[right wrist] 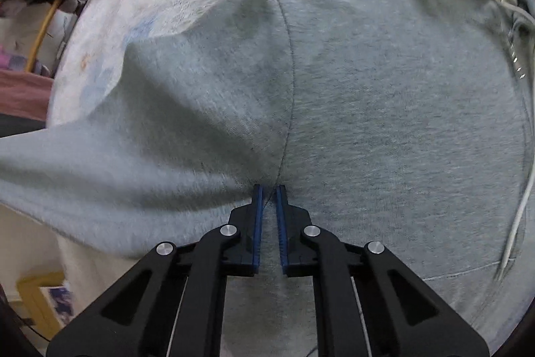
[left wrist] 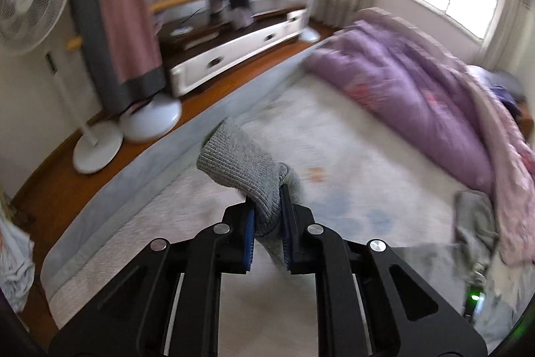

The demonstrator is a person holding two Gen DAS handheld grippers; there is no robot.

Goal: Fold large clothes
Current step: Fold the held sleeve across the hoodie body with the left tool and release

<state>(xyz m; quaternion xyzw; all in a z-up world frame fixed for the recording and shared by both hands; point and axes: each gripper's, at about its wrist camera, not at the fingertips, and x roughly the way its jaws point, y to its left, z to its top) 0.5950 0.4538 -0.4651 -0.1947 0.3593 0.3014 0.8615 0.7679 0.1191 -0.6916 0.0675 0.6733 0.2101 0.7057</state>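
Both views close above bed [left wrist: 334, 136]

The grey sweatshirt [right wrist: 367, 106] runs off the right wrist view's left, right and near edges. Its ribbed cuff [left wrist: 244, 163] hides the bed sheet behind it. The far purple duvet [left wrist: 418, 89] is motion-blurred, its right end cut off.

No words, labels or numbers can be read — not in either view.
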